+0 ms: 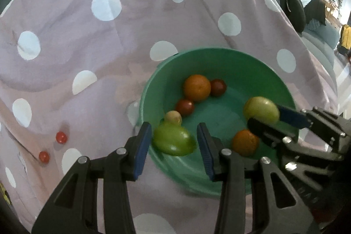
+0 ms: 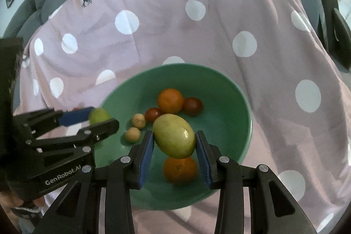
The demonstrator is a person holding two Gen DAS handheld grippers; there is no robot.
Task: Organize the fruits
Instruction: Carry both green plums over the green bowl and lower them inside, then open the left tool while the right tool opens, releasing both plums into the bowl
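Note:
A green bowl point(image 1: 241, 63) point(image 2: 230, 89) sits on a pink polka-dot cloth. It holds two oranges point(image 1: 196, 87) point(image 1: 245, 142), two dark red tomatoes point(image 1: 185, 106) point(image 1: 218, 87) and small beige fruits point(image 2: 138, 121). My left gripper point(image 1: 174, 144) is at the bowl's near-left rim with a green fruit point(image 1: 172, 140) between its fingers; the grip looks loose. It also shows in the right wrist view point(image 2: 98, 118). My right gripper point(image 2: 174, 144) is shut on a yellow-green mango point(image 2: 174, 138) and holds it above the bowl and one orange point(image 2: 180, 169).
Two small red cherry tomatoes point(image 1: 61, 137) point(image 1: 43, 156) lie on the cloth left of the bowl. The cloth point(image 1: 109, 58) covers a grey sofa. A dark chair point(image 1: 295, 8) and shelves stand at the far right.

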